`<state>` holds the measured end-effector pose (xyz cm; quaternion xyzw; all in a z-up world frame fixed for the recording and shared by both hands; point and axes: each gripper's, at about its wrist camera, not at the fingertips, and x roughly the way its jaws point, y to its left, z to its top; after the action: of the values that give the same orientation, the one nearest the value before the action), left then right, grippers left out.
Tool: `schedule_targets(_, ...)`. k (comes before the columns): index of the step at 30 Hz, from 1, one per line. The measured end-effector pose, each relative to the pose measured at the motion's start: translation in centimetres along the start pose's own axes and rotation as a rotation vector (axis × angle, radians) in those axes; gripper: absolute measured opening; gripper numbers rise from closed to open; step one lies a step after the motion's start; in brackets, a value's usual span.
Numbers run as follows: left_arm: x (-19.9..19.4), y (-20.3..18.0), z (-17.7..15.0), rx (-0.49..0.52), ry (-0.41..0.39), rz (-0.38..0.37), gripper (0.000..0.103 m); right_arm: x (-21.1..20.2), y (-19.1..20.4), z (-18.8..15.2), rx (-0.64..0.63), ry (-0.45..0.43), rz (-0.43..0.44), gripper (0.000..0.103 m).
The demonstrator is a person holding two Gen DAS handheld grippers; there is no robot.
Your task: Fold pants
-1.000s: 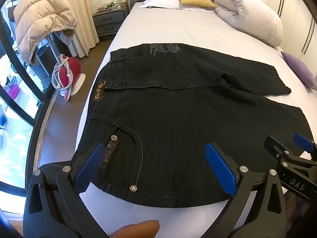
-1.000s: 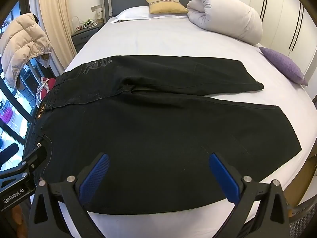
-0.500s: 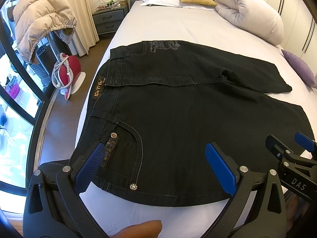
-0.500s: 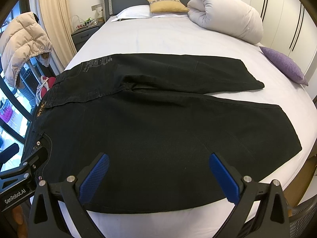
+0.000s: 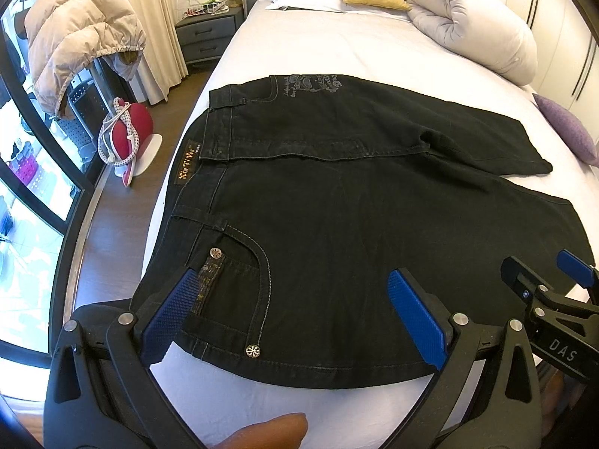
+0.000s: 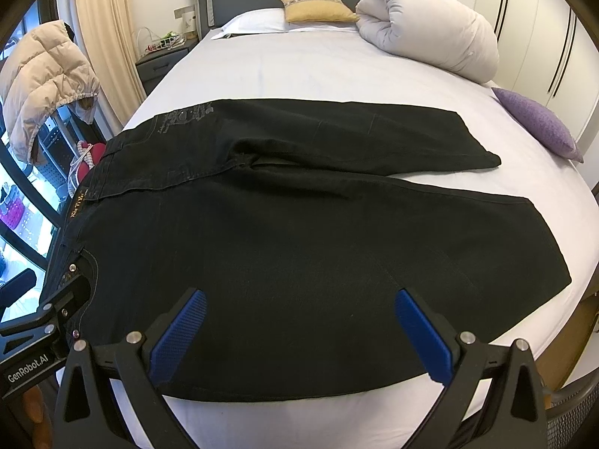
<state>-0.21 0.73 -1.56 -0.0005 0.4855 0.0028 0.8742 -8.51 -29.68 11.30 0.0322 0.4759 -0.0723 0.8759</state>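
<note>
One pair of black pants [image 5: 355, 224] on the bed [image 5: 318, 48]; two tools, left tool [image 5: 295, 314] and right tool [image 6: 299, 333], gape wide.

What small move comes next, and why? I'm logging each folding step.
Probably lower both open grippers onto the near edge of the black pants and pinch it. The pants lie flat on the bed, legs spread apart, unfolded; the left gripper and the right gripper hover over that edge, holding nothing.

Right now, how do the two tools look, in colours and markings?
Both are black frames with silver bolts and blue textured finger pads. The left tool carries white "GenRobot.AI" lettering, seen from the right wrist; the right tool reads "DAS", seen from the left wrist.
</note>
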Motion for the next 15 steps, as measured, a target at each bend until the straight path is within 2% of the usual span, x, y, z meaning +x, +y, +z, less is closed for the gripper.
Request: schedule_targets(15, 0.04, 0.19, -0.14, -0.001, 0.003, 0.001, 0.103, 0.22, 0.27, -0.42, -0.001, 0.006, 0.001, 0.103)
